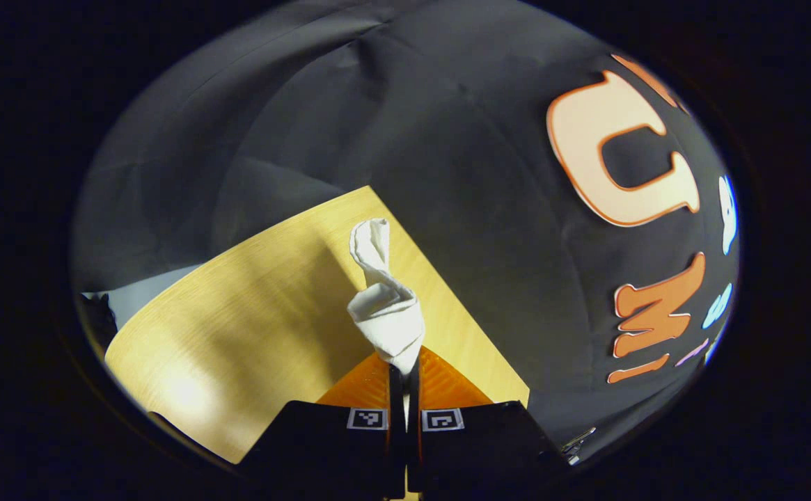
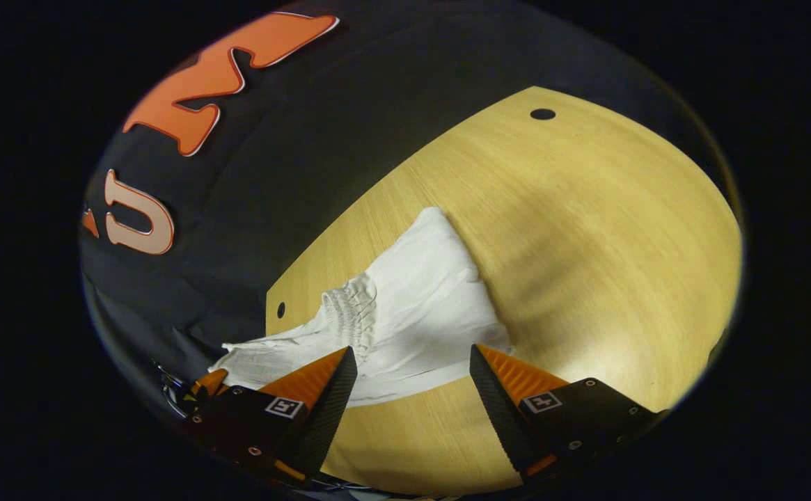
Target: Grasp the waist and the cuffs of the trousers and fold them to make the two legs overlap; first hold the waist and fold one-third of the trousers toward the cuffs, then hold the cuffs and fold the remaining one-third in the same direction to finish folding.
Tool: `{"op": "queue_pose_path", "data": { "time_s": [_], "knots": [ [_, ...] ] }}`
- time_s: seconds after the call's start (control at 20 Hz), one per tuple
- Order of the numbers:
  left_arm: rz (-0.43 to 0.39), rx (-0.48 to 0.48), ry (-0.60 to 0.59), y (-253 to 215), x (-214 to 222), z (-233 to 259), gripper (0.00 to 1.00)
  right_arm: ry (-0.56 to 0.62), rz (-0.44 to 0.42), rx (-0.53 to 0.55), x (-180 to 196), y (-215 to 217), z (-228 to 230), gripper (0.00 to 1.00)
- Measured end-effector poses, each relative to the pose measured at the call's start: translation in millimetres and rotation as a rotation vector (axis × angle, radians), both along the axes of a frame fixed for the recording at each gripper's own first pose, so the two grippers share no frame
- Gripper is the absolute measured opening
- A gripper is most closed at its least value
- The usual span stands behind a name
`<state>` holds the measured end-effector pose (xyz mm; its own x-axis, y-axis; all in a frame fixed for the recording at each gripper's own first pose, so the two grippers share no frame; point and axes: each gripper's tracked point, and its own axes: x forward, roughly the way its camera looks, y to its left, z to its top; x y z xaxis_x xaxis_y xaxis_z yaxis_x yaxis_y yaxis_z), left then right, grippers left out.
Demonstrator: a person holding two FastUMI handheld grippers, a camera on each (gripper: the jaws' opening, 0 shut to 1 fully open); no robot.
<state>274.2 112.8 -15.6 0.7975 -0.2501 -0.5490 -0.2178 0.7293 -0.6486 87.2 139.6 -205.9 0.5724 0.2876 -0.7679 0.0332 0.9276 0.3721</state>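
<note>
The white trousers (image 2: 419,306) lie crumpled on the wooden table (image 2: 586,229), and a gathered elastic band (image 2: 346,309) shows near the table's left edge. My right gripper (image 2: 412,350) hovers open just above their near edge, with nothing between its fingers. One end of the cloth stretches toward the lower left, where part of the other gripper (image 2: 207,383) shows. In the left gripper view, my left gripper (image 1: 405,365) is shut on a twisted bunch of the trousers (image 1: 386,313), which sticks up past the fingertips above the table (image 1: 252,320).
The table has small round holes at a far corner (image 2: 543,113) and by its left edge (image 2: 280,309). The booth's black cloth wall (image 1: 447,139) hangs close behind the table edges. Bare wood stretches to the right of the trousers.
</note>
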Motion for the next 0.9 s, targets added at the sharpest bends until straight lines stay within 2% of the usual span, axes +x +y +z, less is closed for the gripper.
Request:
{"op": "queue_pose_path", "data": {
  "time_s": [0.45, 0.55, 0.9],
  "knots": [
    [-0.115, 0.039, -0.091, -137.7, 3.9, 55.7, 0.04, -0.176, 0.035, -0.133, 20.1, -88.4, 55.1, 0.98],
    [-0.148, 0.043, -0.093, -172.6, 4.9, 56.2, 0.05, -0.203, 0.047, -0.170, 20.9, -109.0, 62.8, 0.98],
    [-0.277, 0.038, -0.051, -299.4, 3.1, 28.7, 0.04, -0.184, 0.038, -0.159, 21.4, -161.1, 62.9, 0.98]
  ]
}}
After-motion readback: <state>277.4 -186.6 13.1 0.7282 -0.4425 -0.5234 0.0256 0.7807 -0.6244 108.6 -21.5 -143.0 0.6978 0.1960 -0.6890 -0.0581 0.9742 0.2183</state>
